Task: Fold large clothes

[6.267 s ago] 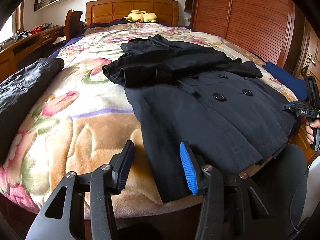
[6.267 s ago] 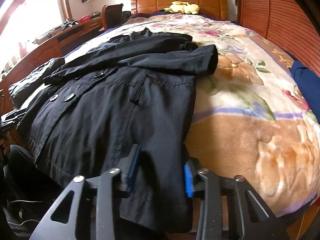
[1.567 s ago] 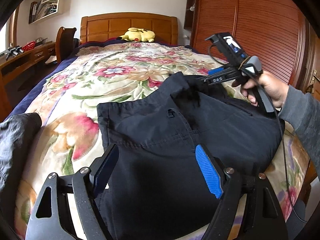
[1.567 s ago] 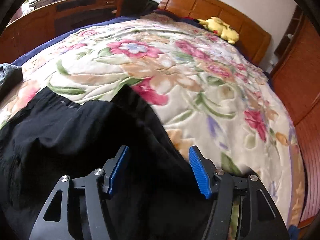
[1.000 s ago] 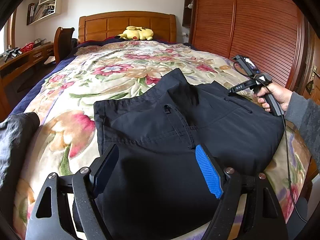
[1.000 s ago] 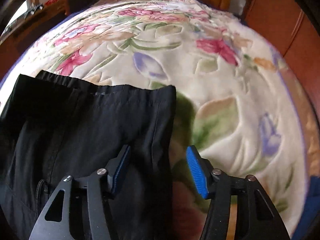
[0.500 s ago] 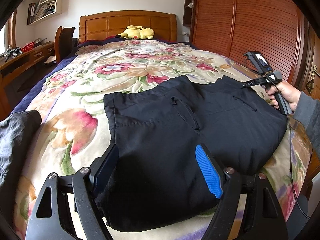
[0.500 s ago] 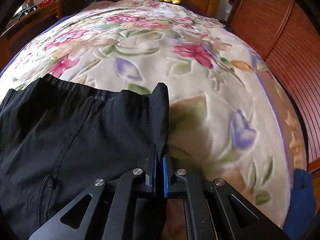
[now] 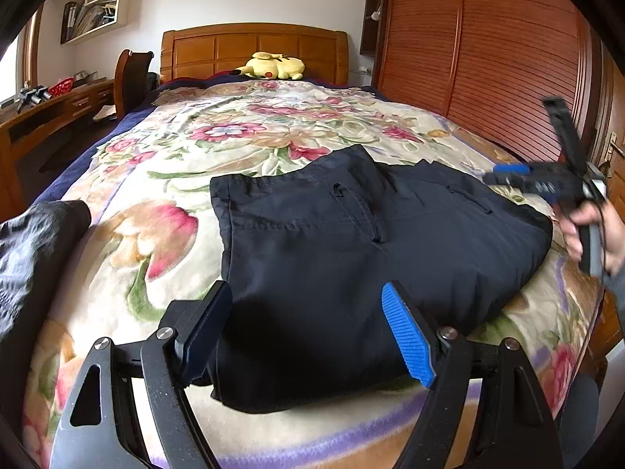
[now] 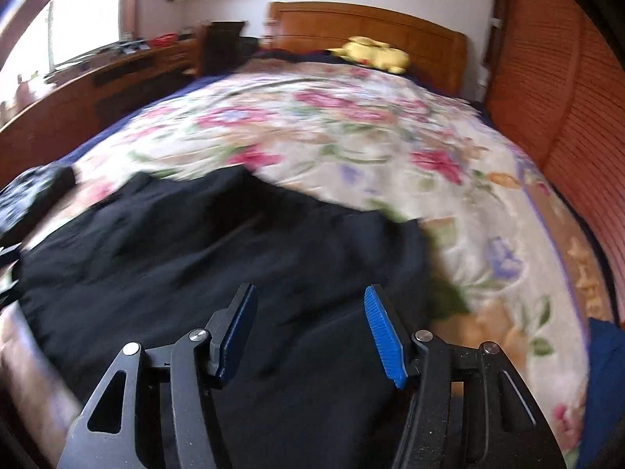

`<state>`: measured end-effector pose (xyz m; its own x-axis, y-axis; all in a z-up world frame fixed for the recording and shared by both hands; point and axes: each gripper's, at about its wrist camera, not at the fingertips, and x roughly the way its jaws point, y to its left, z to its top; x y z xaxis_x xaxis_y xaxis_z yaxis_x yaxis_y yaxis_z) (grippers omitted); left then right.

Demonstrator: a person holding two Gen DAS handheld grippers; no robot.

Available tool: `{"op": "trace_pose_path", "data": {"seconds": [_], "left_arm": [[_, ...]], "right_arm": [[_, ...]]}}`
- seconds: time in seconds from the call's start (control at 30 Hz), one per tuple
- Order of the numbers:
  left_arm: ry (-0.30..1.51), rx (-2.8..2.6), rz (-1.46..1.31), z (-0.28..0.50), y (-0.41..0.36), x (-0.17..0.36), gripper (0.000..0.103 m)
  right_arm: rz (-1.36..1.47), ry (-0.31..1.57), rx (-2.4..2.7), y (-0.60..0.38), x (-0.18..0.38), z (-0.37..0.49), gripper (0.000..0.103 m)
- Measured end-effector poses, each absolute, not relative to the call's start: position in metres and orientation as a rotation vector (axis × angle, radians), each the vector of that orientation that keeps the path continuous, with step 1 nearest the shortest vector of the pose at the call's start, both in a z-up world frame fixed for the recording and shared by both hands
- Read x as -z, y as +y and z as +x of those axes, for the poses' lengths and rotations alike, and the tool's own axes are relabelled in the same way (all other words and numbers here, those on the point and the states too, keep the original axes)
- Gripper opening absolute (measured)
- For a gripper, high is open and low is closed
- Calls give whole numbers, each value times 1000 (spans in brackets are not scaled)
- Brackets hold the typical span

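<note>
- Left gripper [image 9: 304, 328] first: black angular fingers [image 9: 203, 324] with ribbed blue pads, spread wide, gripping nothing, poised over the near hem of the folded coat.
- Far left in the left wrist view, a second dark garment [image 9: 35, 254] lies bunched at the bed's edge, its surface crinkled and faintly shiny, well apart from the coat.
- The floral blanket [image 9: 156, 234] covers the bed: plush, fleecy pile, cream ground with pink blooms, green leaves and a purple band along the near edge.
- Centre now: the black coat [image 9: 351, 265] lies folded into a thick, roughly rectangular bundle on the near part of the blanket. Matte woven cloth, a visible stitched seam across it and a narrow vertical strap in the middle. Its back edge rises to a soft peak.
- Behind, a panelled wooden headboard [image 9: 254, 51], with a yellow plush toy [image 9: 273, 66] lying at its foot.
- Right side: the right gripper [image 9: 508, 174] is blurred, held in a hand [image 9: 593, 230] just past the coat's right edge, by the slatted wooden wardrobe doors [image 9: 488, 58].
- From the right wrist view, smeared: the right gripper's fingers [image 10: 375, 328] are parting, ridged blue pads well apart, nothing pinched between them, the coat's dark rumpled cloth spreading below.
</note>
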<state>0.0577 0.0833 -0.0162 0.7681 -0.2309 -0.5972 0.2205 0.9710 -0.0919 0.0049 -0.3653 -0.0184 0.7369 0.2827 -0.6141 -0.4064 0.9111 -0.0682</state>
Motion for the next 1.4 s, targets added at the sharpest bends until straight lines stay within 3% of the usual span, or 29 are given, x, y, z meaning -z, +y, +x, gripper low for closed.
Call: {"op": "trace_pose_path", "data": {"seconds": [0.4, 0.67, 0.97, 1.2, 1.37, 1.4], "left_arm": [[650, 224, -31, 42, 95, 21, 80], [709, 212, -38, 39, 103, 37, 65], [747, 211, -49, 36, 101, 46, 64], [766, 224, -62, 36, 97, 50, 50], [735, 241, -74, 39, 92, 34, 21], [718, 245, -73, 39, 89, 29, 19]], "right_arm": [[-213, 610, -523, -325, 51, -44, 59], [-253, 631, -486, -315, 65, -56, 59], [-287, 663, -460, -301, 84, -47, 60], [-258, 662, -470, -300, 90, -45, 61], [-249, 665, -471, -301, 89, -45, 62], [-244, 664, -473, -302, 89, -46, 62]]}}
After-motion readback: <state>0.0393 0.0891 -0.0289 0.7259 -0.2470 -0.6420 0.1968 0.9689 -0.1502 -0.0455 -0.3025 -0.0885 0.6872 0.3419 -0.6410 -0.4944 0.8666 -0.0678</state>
